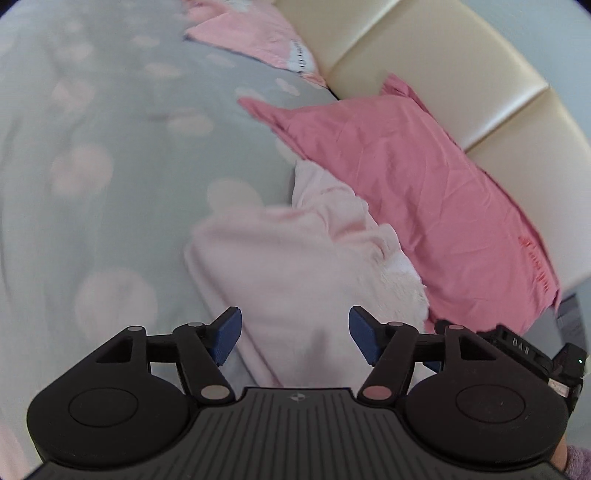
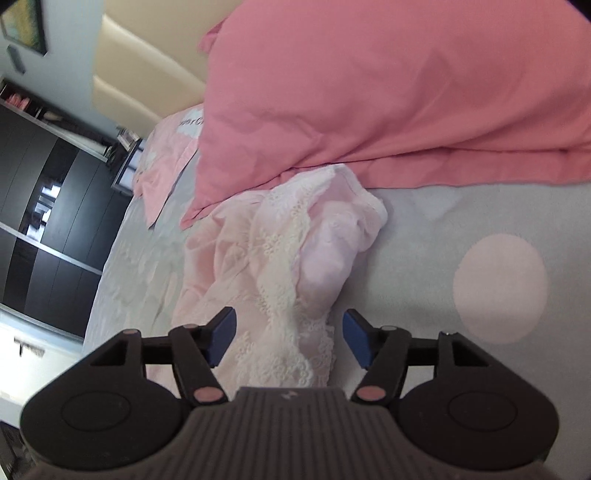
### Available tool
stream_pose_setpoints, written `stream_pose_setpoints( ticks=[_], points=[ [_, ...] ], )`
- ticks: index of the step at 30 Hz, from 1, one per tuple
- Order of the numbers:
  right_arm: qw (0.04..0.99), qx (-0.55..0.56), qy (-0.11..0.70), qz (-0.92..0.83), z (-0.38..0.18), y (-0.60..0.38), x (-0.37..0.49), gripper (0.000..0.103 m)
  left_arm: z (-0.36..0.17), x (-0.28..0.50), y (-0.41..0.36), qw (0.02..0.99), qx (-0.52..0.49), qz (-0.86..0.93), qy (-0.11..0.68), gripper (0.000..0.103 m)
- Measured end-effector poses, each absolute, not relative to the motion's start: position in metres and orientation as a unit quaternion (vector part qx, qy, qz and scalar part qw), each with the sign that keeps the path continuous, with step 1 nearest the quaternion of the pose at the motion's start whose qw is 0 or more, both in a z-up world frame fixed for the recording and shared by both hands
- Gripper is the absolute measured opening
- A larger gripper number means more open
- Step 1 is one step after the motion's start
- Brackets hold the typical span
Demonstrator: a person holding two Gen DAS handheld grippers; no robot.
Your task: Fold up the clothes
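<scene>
A pale pink garment with white lace trim (image 2: 280, 258) lies crumpled on the grey bedspread, its far edge against a pink pillow. In the left wrist view the same garment (image 1: 280, 266) lies flatter, spread below and ahead of my left gripper (image 1: 294, 338), which is open and empty just above its near edge. My right gripper (image 2: 289, 338) is open and empty too, its blue pads on either side of the lace strip, just above the cloth. The other gripper's black body (image 1: 532, 350) shows at the right of the left wrist view.
A large pink pillow (image 1: 417, 184) leans on the cream padded headboard (image 1: 443, 55). A second light pink pillow (image 1: 255, 33) lies further along. The grey bedspread with pale pink spots (image 1: 110, 166) stretches to the left. Dark wardrobes (image 2: 48, 206) stand beyond the bed.
</scene>
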State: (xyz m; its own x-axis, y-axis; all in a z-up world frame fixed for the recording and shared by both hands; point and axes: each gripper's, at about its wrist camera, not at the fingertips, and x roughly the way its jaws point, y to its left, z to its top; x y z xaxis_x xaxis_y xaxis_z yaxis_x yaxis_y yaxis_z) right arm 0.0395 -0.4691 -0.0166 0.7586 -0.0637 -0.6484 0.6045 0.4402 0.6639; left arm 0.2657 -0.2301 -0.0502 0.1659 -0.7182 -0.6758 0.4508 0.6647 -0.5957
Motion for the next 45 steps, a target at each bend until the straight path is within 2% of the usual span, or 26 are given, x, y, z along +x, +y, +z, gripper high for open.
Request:
stream_pose_setpoints(
  ticks=[6, 10, 17, 22, 25, 27, 30, 33, 37, 38, 39, 40, 41, 42, 44, 45],
  points=[
    [0.828, 0.433, 0.327, -0.141, 0.013, -0.491, 0.052, 0.072, -0.079, 0.218, -0.216, 0.751, -0.197, -0.351, 0.524, 0.066],
    [0.839, 0.388, 0.344, -0.163, 0.015, -0.52, 0.056, 0.08, -0.1, 0.2, -0.218, 0.743, -0.24, -0.342, 0.524, 0.068],
    [0.79, 0.481, 0.347, -0.154, -0.024, -0.543, 0.044, 0.079, -0.13, 0.19, -0.221, 0.749, -0.276, -0.328, 0.505, 0.068],
    [0.794, 0.48, 0.347, -0.14, -0.036, -0.553, 0.049, 0.079, -0.138, 0.203, -0.231, 0.746, -0.291, -0.334, 0.497, 0.068],
    [0.781, 0.504, 0.343, -0.135, -0.049, -0.565, 0.054, 0.079, -0.139, 0.205, -0.238, 0.75, -0.285, -0.337, 0.493, 0.056],
    [0.767, 0.526, 0.339, -0.141, -0.057, -0.572, 0.055, 0.079, -0.141, 0.203, -0.238, 0.75, -0.289, -0.335, 0.492, 0.041],
    [0.749, 0.554, 0.334, -0.139, -0.069, -0.58, 0.058, 0.079, -0.141, 0.204, -0.233, 0.742, -0.309, -0.339, 0.489, 0.025],
    [0.733, 0.584, 0.323, -0.132, -0.08, -0.586, 0.063, 0.079, -0.131, 0.207, -0.23, 0.74, -0.311, -0.352, 0.481, 0.019],
    [0.716, 0.613, 0.308, -0.128, -0.093, -0.592, 0.075, 0.08, -0.118, 0.217, -0.226, 0.743, -0.309, -0.357, 0.475, 0.017],
    [0.715, 0.615, 0.307, -0.129, -0.094, -0.592, 0.078, 0.078, -0.117, 0.219, -0.224, 0.745, -0.309, -0.354, 0.474, 0.017],
    [0.716, 0.615, 0.305, -0.129, -0.094, -0.592, 0.081, 0.07, -0.116, 0.222, -0.221, 0.747, -0.309, -0.35, 0.474, 0.017],
    [0.717, 0.614, 0.303, -0.129, -0.093, -0.592, 0.084, 0.048, -0.116, 0.224, -0.219, 0.749, -0.306, -0.346, 0.475, 0.017],
    [0.718, 0.615, 0.304, -0.12, -0.092, -0.592, 0.087, 0.036, -0.116, 0.226, -0.218, 0.75, -0.304, -0.343, 0.478, 0.017],
    [0.718, 0.616, 0.305, -0.112, -0.091, -0.591, 0.089, 0.031, -0.117, 0.228, -0.216, 0.749, -0.303, -0.34, 0.481, 0.017],
    [0.725, 0.604, 0.312, -0.111, -0.086, -0.589, 0.093, 0.029, -0.116, 0.229, -0.214, 0.75, -0.304, -0.336, 0.482, 0.017],
    [0.732, 0.593, 0.315, -0.115, -0.082, -0.588, 0.095, 0.024, -0.116, 0.228, -0.213, 0.75, -0.305, -0.335, 0.482, 0.017]
  ],
)
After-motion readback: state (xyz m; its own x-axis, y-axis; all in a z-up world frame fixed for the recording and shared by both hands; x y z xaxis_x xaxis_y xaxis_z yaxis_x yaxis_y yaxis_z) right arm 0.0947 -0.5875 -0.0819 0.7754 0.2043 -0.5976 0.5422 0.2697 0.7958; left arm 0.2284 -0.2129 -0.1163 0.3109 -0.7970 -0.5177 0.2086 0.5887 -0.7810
